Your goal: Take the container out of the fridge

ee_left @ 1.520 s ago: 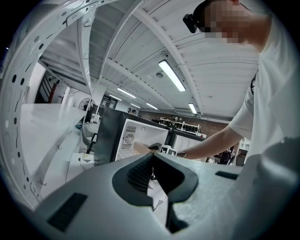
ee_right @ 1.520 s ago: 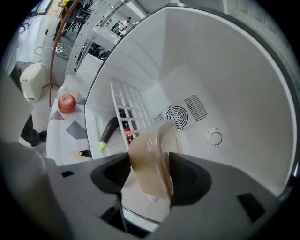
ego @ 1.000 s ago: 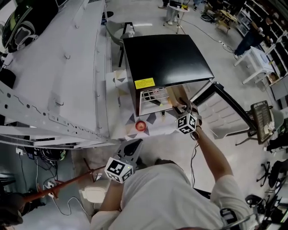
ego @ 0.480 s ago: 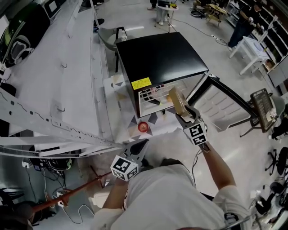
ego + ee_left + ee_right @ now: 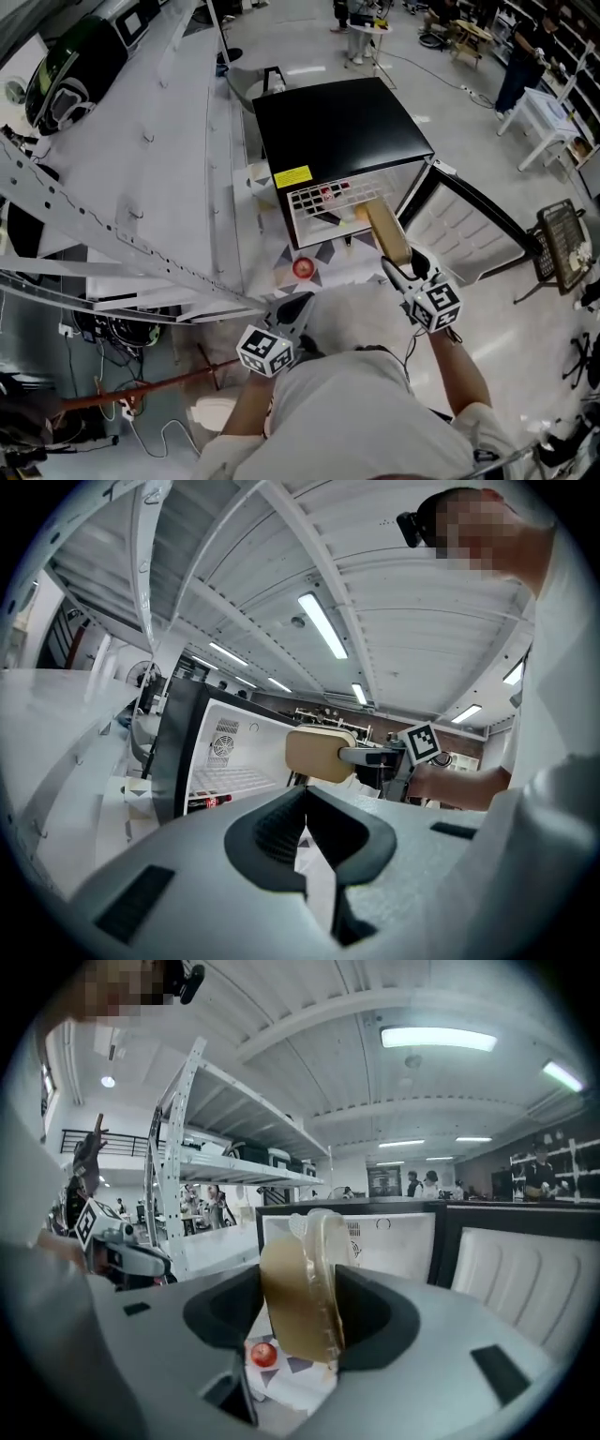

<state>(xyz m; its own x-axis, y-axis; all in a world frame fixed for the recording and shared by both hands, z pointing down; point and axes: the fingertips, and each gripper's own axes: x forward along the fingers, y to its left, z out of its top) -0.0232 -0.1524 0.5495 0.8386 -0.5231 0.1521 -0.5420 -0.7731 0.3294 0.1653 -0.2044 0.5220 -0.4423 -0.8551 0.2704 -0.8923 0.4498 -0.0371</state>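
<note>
On the fridge, the black top hides most of the inside from the head view. The yellow label at seven o'clock of that top is too small to read. The fingers cover the sides of the container where they grip it.

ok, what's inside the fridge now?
White wire shelf with small red and dark items, too small to identify. The top of the fridge hides the back. The container is out front, clamped in the right gripper.

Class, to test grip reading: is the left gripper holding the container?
No: the right gripper clamps the container; the left gripper is shut, empty.
</note>
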